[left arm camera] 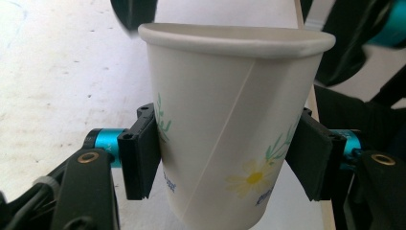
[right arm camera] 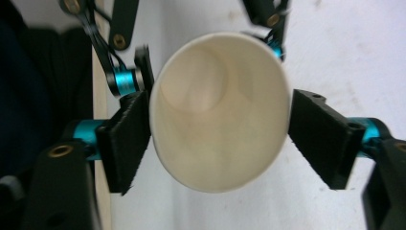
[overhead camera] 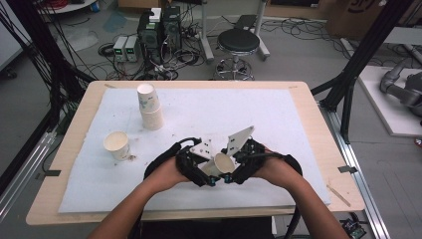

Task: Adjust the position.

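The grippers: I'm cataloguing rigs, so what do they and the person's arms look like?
Both the left gripper and right gripper are black linkage frames with teal cylinders, brass rivets and flat black fingers. Each carries a grey three-cornered plate and a black cable. The forearms are bare, without sleeves.

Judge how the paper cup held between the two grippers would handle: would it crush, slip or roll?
The paper cup looks thin-walled, so the left gripper, pads against its sides, could probably dent it. It appears empty in the right gripper view, so likely very light. Laid down, its tapered wall would probably roll in a curve.
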Motion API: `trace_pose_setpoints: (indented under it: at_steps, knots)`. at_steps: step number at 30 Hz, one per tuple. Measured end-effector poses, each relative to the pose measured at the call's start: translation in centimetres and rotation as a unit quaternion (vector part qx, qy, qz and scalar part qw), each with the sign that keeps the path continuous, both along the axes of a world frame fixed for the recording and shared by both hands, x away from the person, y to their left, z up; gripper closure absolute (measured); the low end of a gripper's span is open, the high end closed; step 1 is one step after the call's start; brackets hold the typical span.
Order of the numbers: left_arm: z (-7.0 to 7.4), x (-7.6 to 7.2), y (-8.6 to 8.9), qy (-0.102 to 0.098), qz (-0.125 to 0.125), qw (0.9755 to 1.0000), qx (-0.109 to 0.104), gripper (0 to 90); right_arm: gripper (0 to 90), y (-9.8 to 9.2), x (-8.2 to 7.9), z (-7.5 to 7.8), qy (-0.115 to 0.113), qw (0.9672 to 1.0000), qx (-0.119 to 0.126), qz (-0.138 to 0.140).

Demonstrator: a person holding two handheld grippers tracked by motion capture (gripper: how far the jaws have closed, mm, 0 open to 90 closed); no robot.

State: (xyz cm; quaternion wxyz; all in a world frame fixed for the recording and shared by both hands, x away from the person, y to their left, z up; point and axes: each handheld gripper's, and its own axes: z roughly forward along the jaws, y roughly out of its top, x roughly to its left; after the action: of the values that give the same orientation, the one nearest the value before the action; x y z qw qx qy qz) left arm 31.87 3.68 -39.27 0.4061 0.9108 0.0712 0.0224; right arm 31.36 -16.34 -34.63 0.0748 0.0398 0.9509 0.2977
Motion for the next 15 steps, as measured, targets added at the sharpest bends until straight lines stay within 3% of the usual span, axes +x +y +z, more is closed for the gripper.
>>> trace_pose_setpoints:
  at_steps: [3, 7, 15]
  knots:
    - [-0.4, 0.2, 0.4, 0.008, 0.010, 0.9998, -0.012, 33.0, 21.3, -1.2, 0.0, 0.6, 0.008, 0.9978, 0.063, -0.019]
    - [-0.9, 0.3, 0.7, 0.016, 0.024, 0.9992, -0.028, 32.5, 21.2, -2.7, 0.0, 1.1, 0.009, 0.9921, 0.120, -0.035]
    - [-1.7, 0.4, 1.4, 0.022, 0.051, 0.9970, -0.053, 32.1, 21.2, -5.3, -0.2, 0.4, 0.013, 0.9804, 0.177, -0.086]
